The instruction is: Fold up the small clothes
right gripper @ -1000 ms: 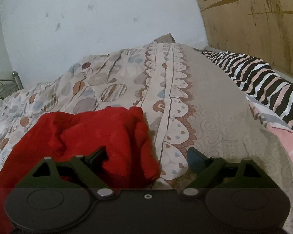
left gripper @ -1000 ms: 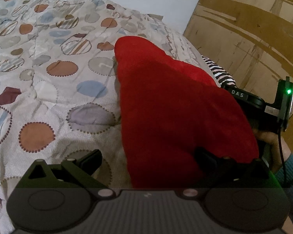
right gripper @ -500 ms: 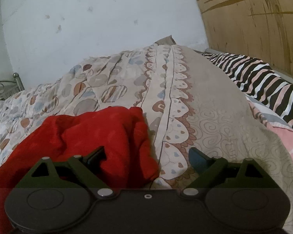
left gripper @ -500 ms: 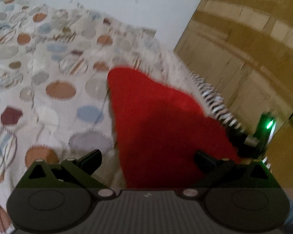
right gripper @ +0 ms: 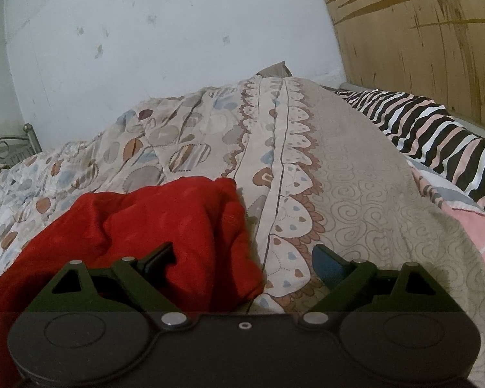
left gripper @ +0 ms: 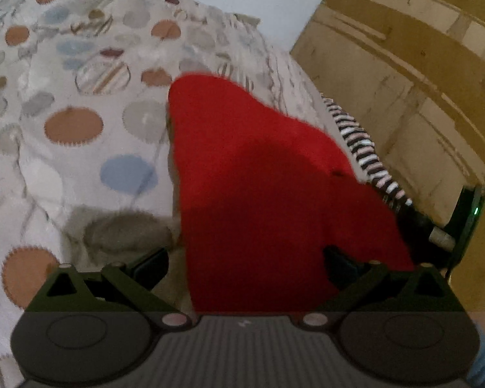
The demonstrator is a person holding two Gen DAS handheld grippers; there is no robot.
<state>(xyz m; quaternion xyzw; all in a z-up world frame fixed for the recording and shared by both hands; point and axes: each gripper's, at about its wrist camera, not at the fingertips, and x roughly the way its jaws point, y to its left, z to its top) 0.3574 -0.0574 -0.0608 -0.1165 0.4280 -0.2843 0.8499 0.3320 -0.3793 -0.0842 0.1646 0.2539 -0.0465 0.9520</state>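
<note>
A red garment (left gripper: 258, 177) lies spread on the patterned bedspread (left gripper: 80, 113). My left gripper (left gripper: 245, 260) is open, its fingers wide apart over the garment's near edge; the right finger rests on the red cloth. In the right wrist view the same red garment (right gripper: 145, 226) lies bunched at the lower left. My right gripper (right gripper: 242, 260) is open, its left finger over the red cloth and its right finger over the bedspread (right gripper: 355, 194). The right gripper's body (left gripper: 462, 226) shows at the far right of the left wrist view.
A black, white and pink striped pillow (right gripper: 436, 139) lies at the right of the bed. A wooden panel (right gripper: 420, 32) and a pale wall (right gripper: 145, 48) stand behind. A metal bed frame (right gripper: 13, 145) shows at the far left.
The left gripper has drawn back and swung left, so the red garment looks smaller and farther. The right gripper has barely moved. Both stay open.
</note>
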